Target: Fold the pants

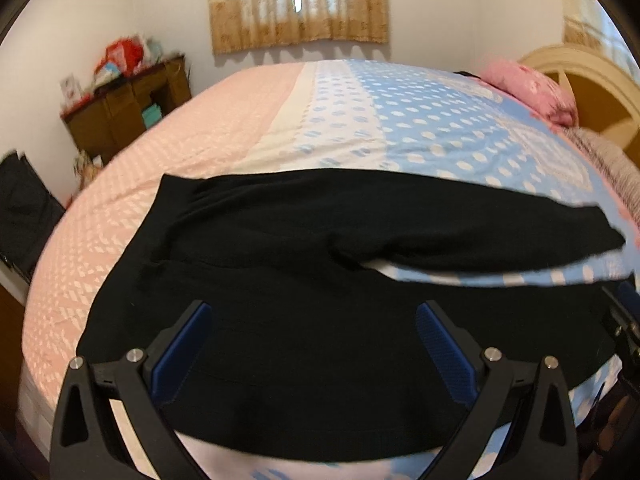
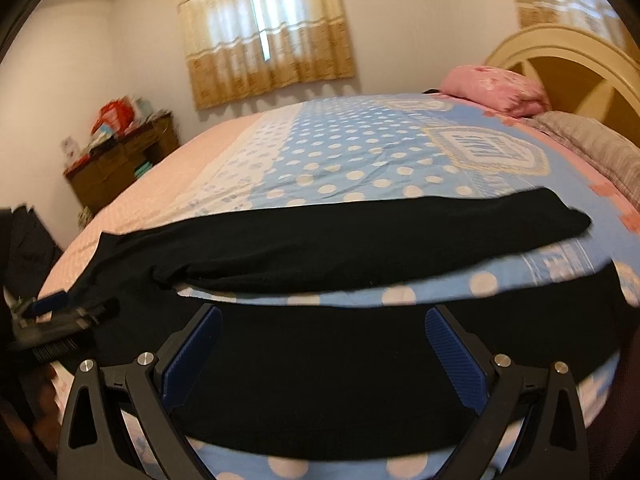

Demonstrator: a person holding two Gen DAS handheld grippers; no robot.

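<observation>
Black pants (image 1: 304, 248) lie spread across the near side of the bed (image 1: 224, 120), waist at the left, two legs running right with a wedge of sheet between them. My left gripper (image 1: 314, 316) hovers open over the near leg by the waist, nothing between its blue pads. My right gripper (image 2: 322, 322) is open above the near leg (image 2: 320, 380) further right; the far leg (image 2: 360, 240) lies beyond a strip of sheet. The left gripper (image 2: 60, 316) shows at the left edge of the right wrist view, and the right gripper's body (image 1: 624, 320) at the right edge of the left wrist view.
The bed carries a pink and blue polka-dot sheet (image 2: 340, 152). A pink pillow (image 2: 496, 88) and a grey blanket (image 2: 600, 148) lie by the cream headboard (image 2: 568, 64) at right. A cluttered wooden cabinet (image 1: 128, 108) stands at the far left, with a dark bag (image 1: 24, 216) nearer.
</observation>
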